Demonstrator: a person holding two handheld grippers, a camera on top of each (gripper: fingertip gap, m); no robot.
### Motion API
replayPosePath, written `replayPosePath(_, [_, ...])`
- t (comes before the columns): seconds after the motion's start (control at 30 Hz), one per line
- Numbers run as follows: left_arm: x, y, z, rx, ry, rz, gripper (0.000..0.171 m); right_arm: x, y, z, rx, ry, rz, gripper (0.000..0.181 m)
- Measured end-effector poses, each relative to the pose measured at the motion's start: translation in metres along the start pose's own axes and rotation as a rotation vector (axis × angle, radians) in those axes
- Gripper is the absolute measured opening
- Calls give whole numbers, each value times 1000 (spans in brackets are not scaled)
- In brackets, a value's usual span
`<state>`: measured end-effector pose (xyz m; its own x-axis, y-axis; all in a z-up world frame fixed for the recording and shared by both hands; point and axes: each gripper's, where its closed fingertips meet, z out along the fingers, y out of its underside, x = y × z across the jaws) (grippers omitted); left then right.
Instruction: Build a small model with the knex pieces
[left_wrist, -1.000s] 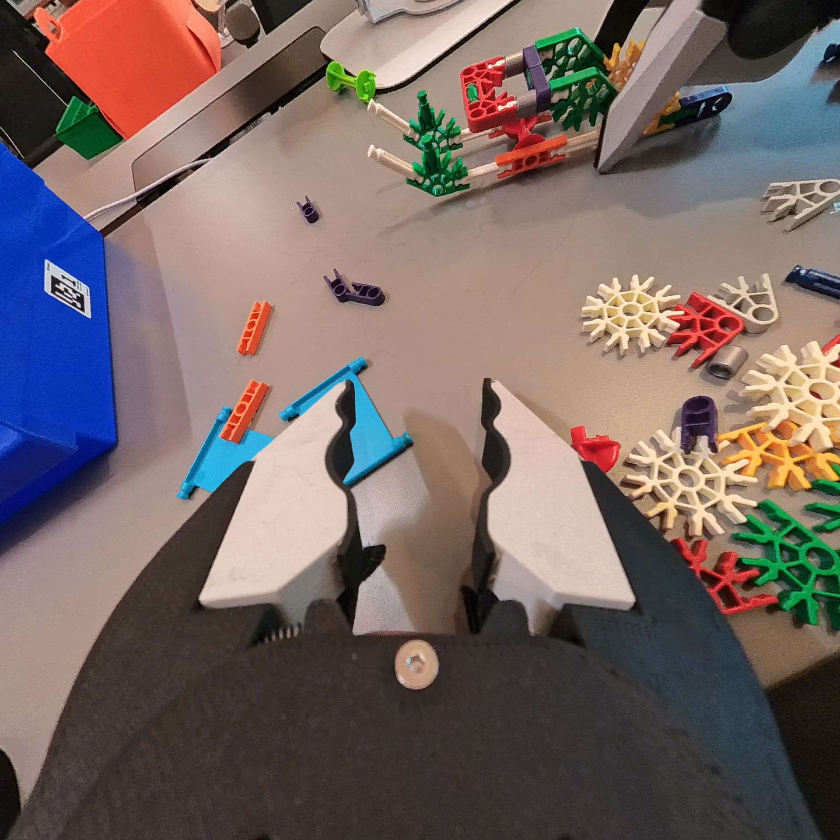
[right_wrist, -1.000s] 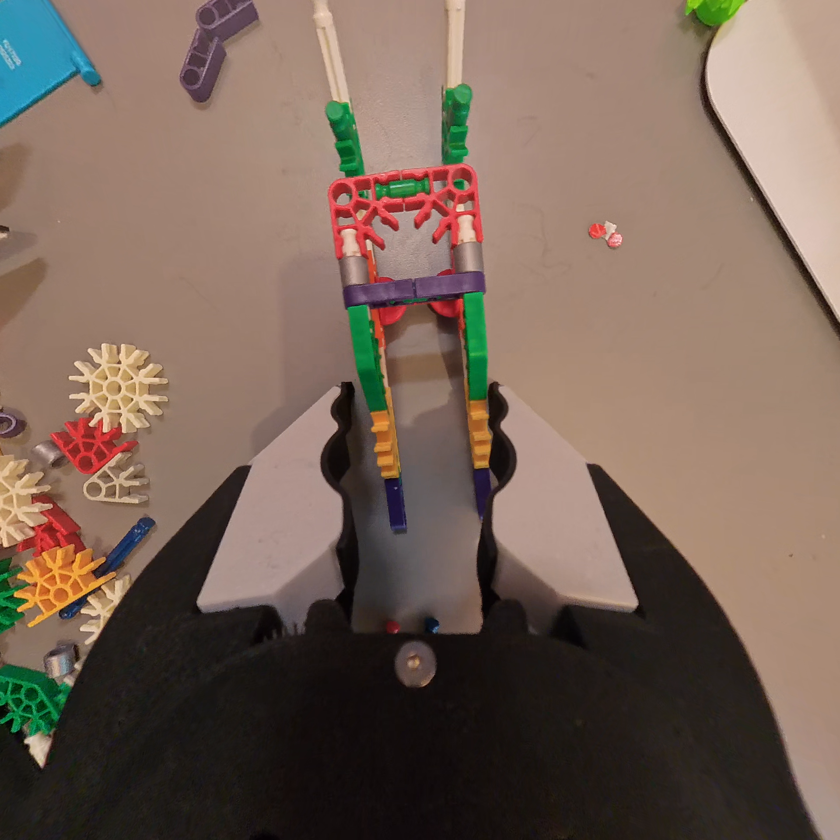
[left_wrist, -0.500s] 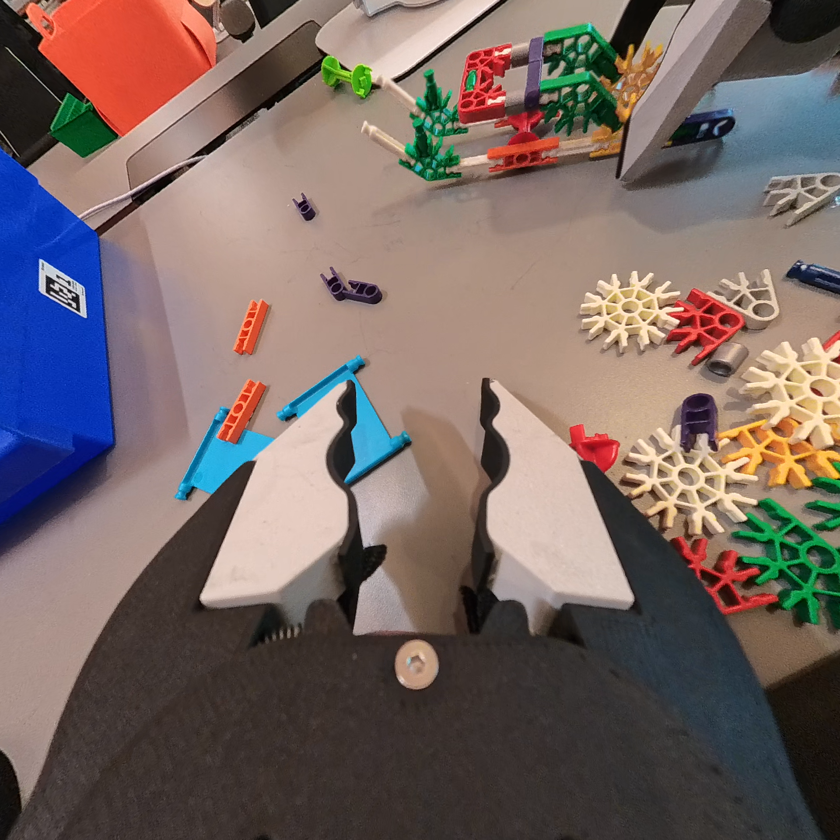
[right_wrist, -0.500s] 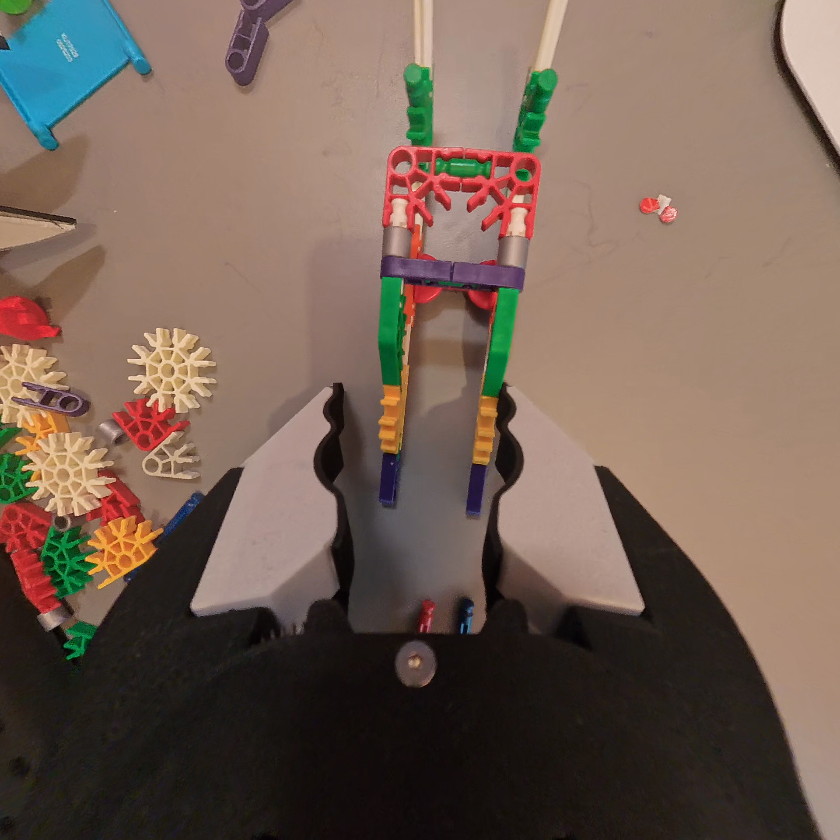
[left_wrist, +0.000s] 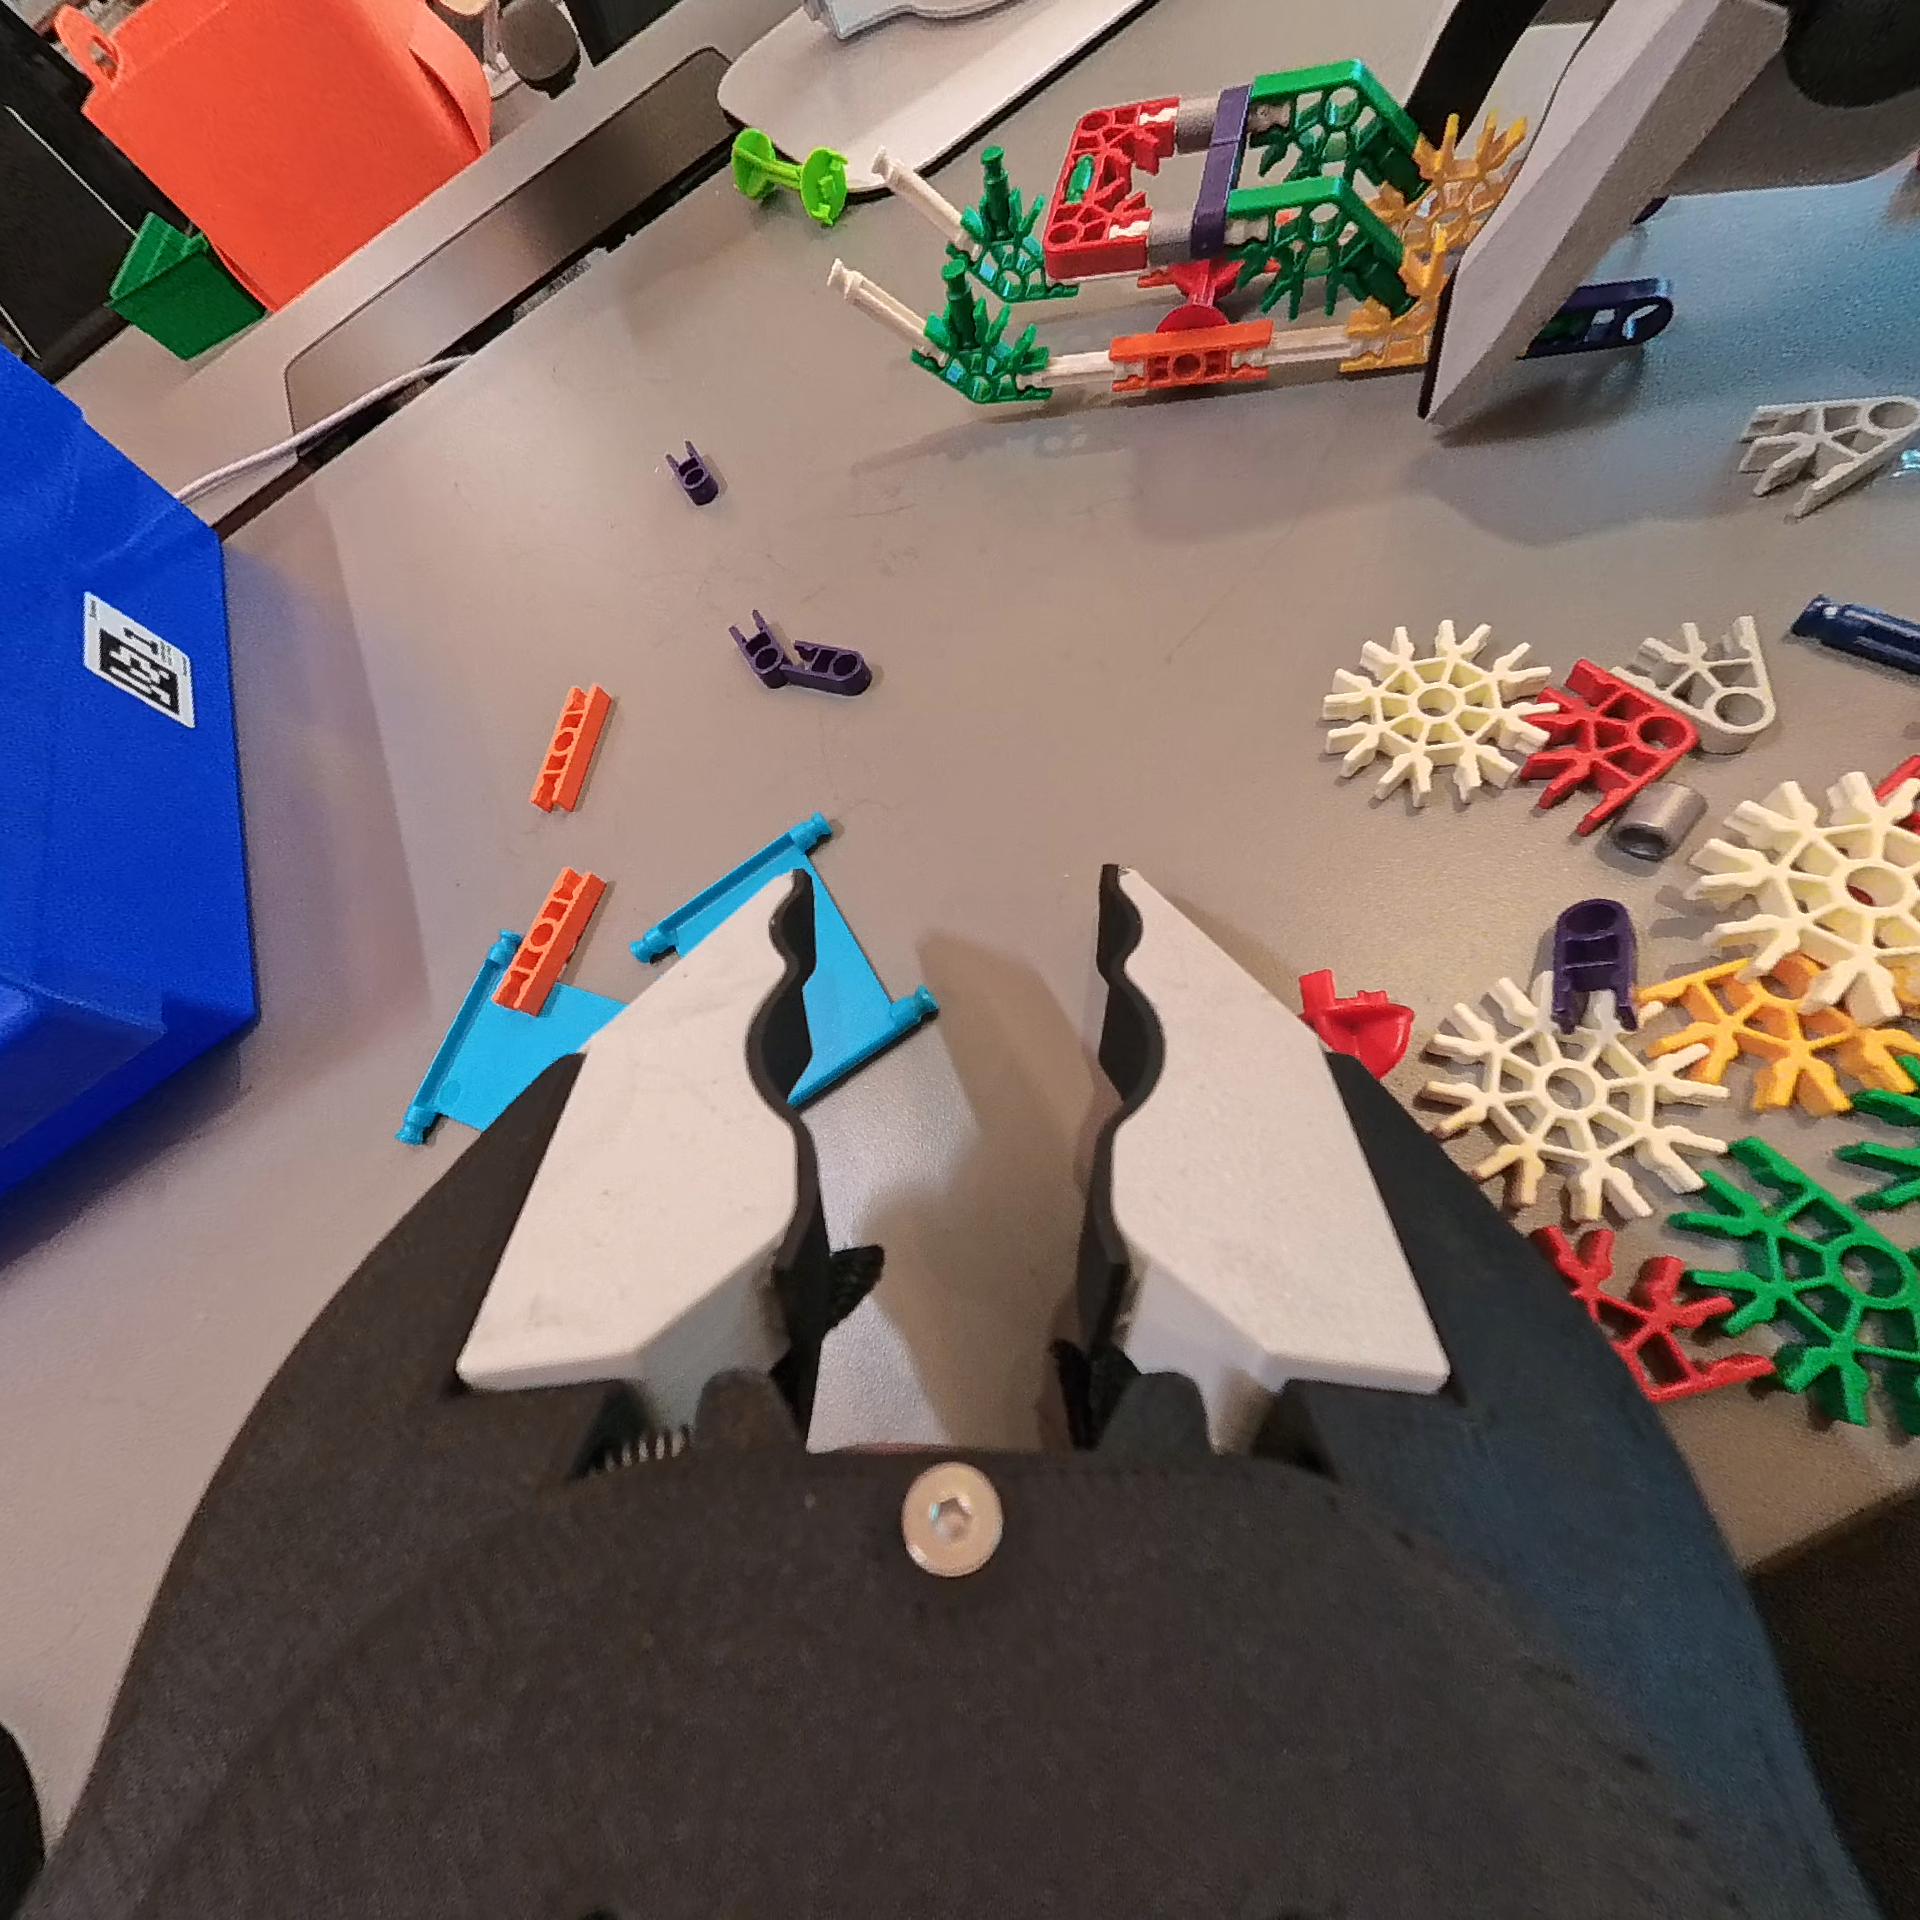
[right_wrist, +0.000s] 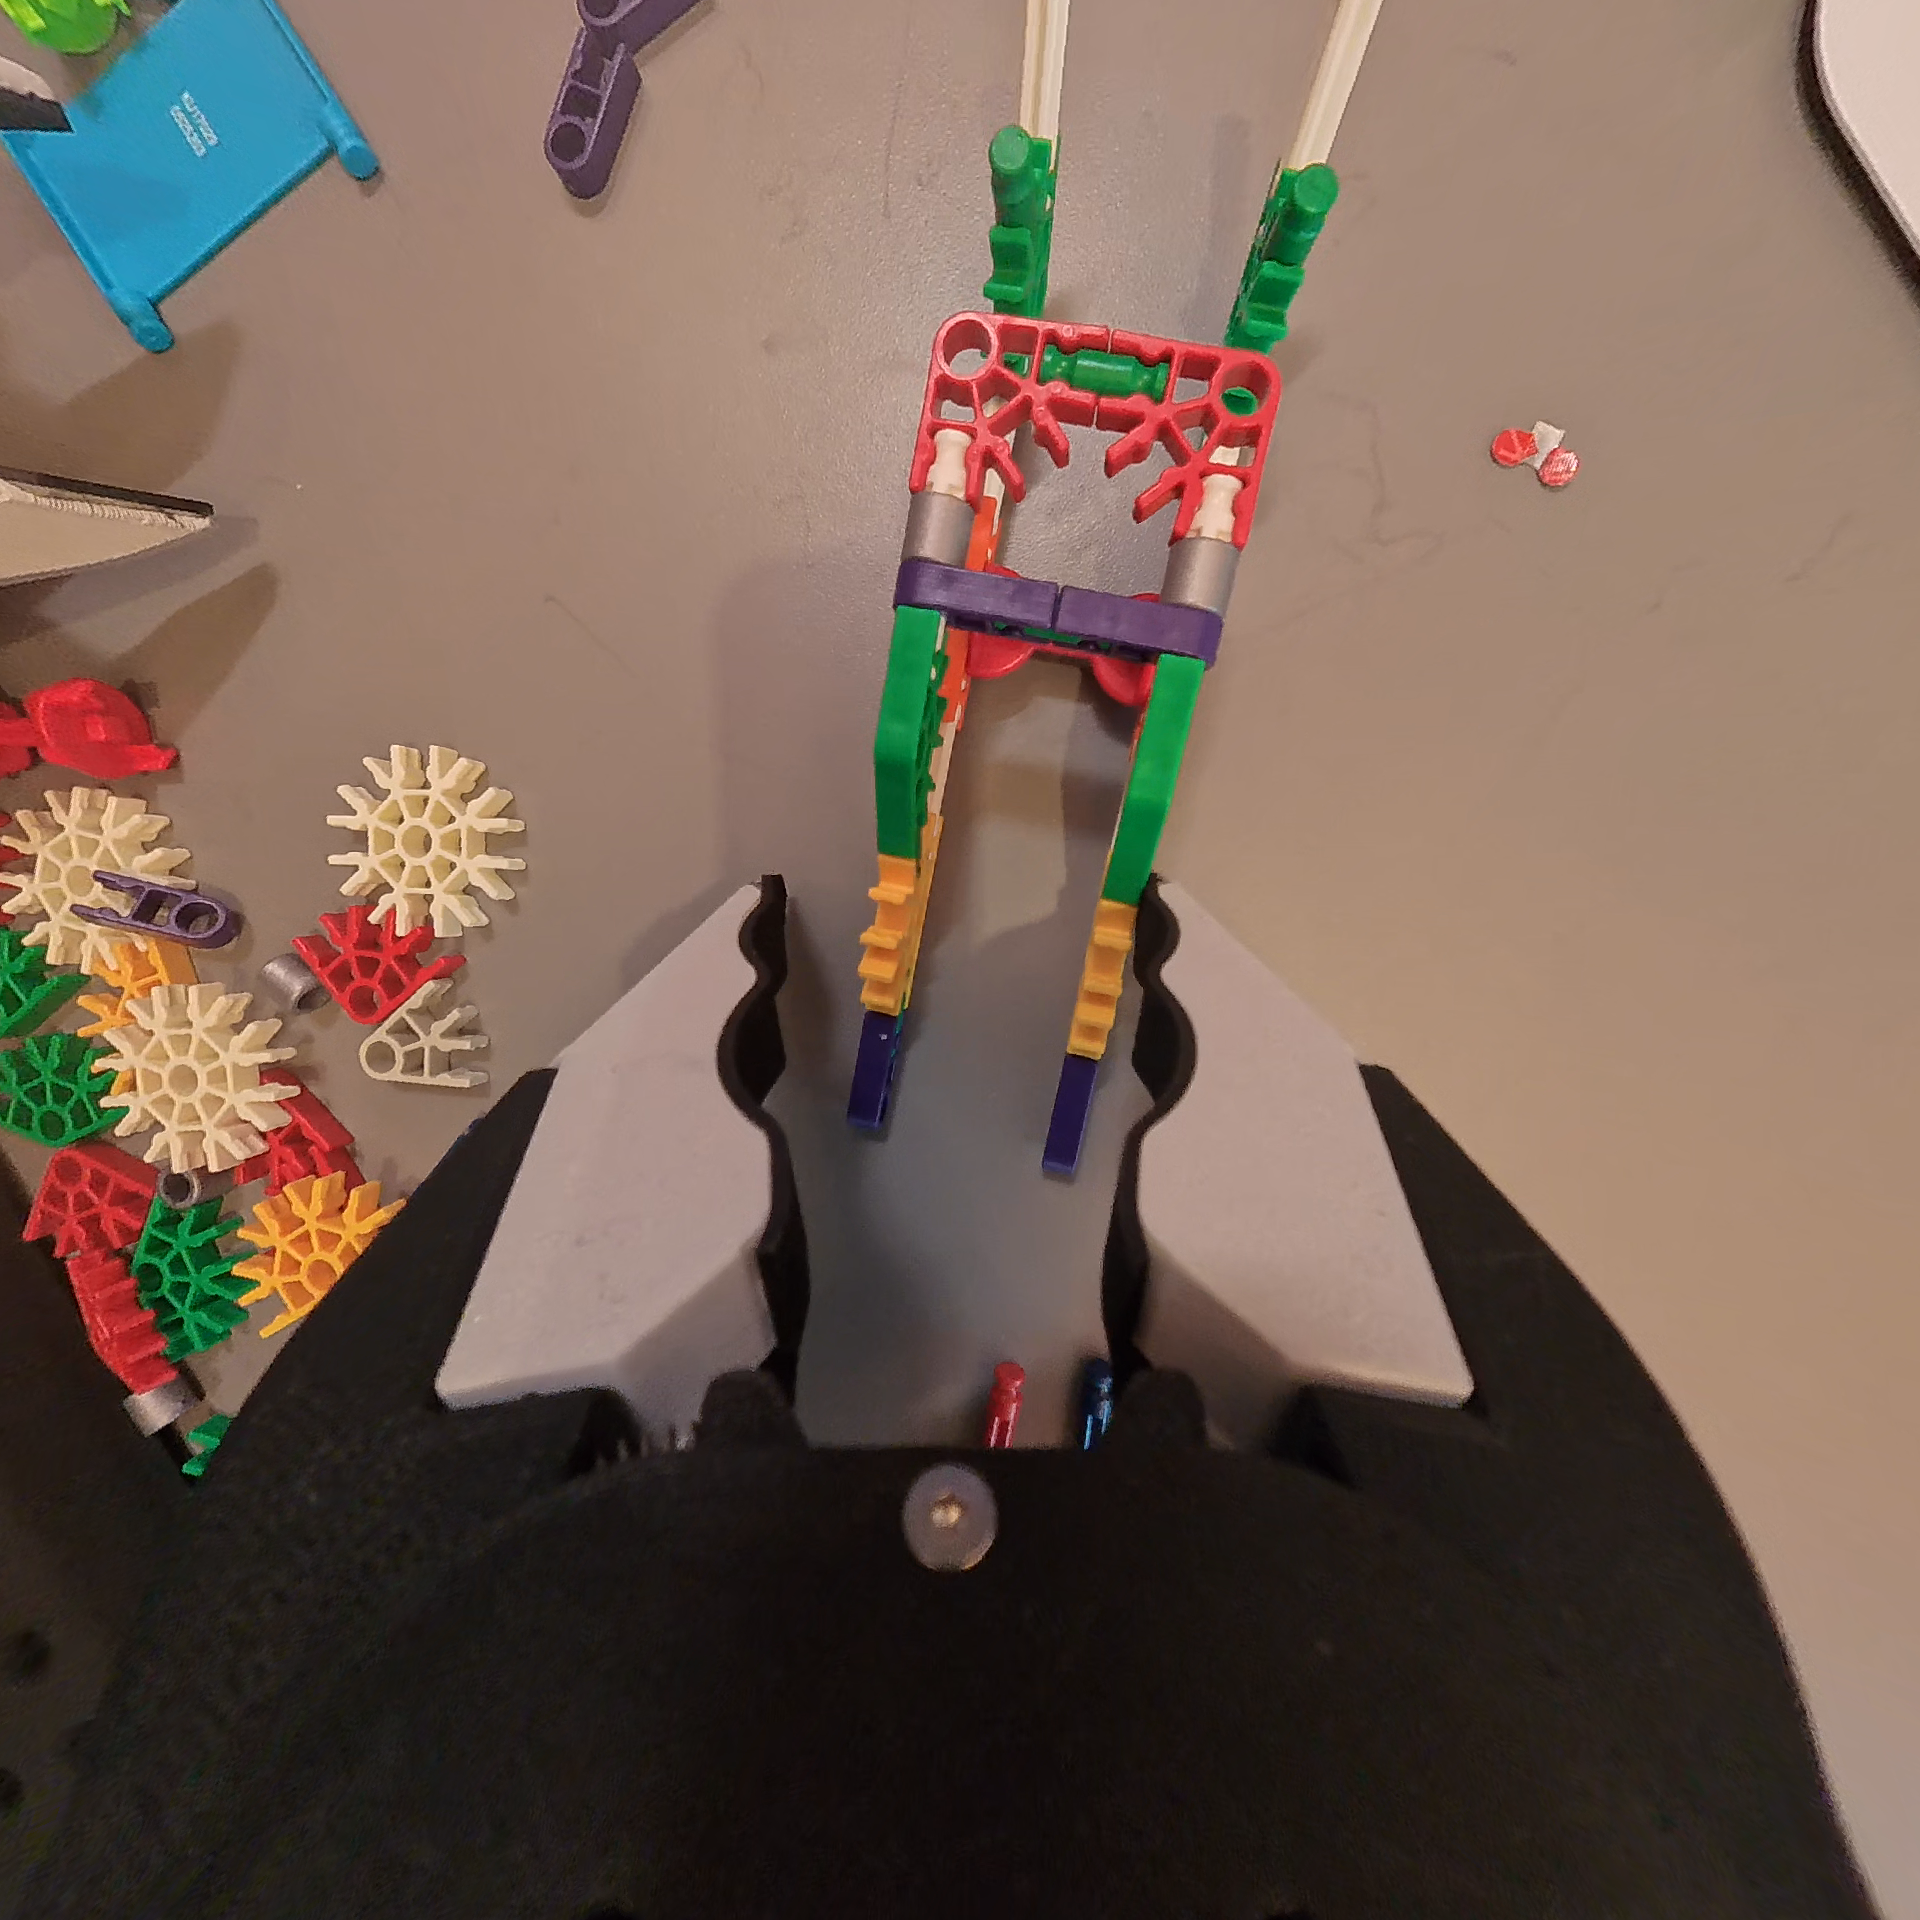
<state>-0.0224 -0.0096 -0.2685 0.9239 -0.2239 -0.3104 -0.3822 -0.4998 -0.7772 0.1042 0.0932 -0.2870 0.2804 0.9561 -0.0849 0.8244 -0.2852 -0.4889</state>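
A built rod-and-connector model (right_wrist: 1049, 603) of red, green, purple, yellow and blue pieces, with two white rods at its far end, sits between my right gripper's (right_wrist: 961, 894) fingers. The jaws stand wide around its yellow and blue end, and the right finger presses on it. In the left wrist view the model (left_wrist: 1205, 197) hangs off the table with its shadow below, beside the right gripper's grey finger (left_wrist: 1558, 208). My left gripper (left_wrist: 951, 883) is open and empty, low over a light blue panel (left_wrist: 842, 997).
A pile of snowflake connectors (left_wrist: 1558, 1091) lies at the right; it also shows in the right wrist view (right_wrist: 187, 1070). A blue box (left_wrist: 104, 831) stands at the left and an orange container (left_wrist: 281, 135) at the back. Orange rods (left_wrist: 569, 748) and purple connectors (left_wrist: 800, 660) lie scattered.
My right gripper has risen with the model, whose white-rod end has lifted off the table. The left gripper has hardly moved.
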Motion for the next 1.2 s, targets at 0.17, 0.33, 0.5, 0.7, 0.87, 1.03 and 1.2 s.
replayPosePath(0.17, [0,0,0,-1,1,1,52,0,0,0,-1,0,4,66])
replayPosePath(0.33, [0,0,0,1,1,-2,52,1,-1,-2,9,5,11,68])
replayPosePath(0.5, [0,0,0,2,2,-3,53,2,-3,-7,24,15,19,70])
replayPosePath(0.7, [0,-1,-1,6,3,-7,53,2,-4,-14,43,28,28,73])
replayPosePath(0.87, [0,-1,-1,8,6,-9,53,1,-4,-19,55,34,36,74])
replayPosePath(1.03, [0,-1,-1,10,9,-12,53,0,-1,-23,65,44,49,76])
replayPosePath(1.2, [0,-2,-2,16,12,-14,53,-1,1,-31,91,60,60,76])
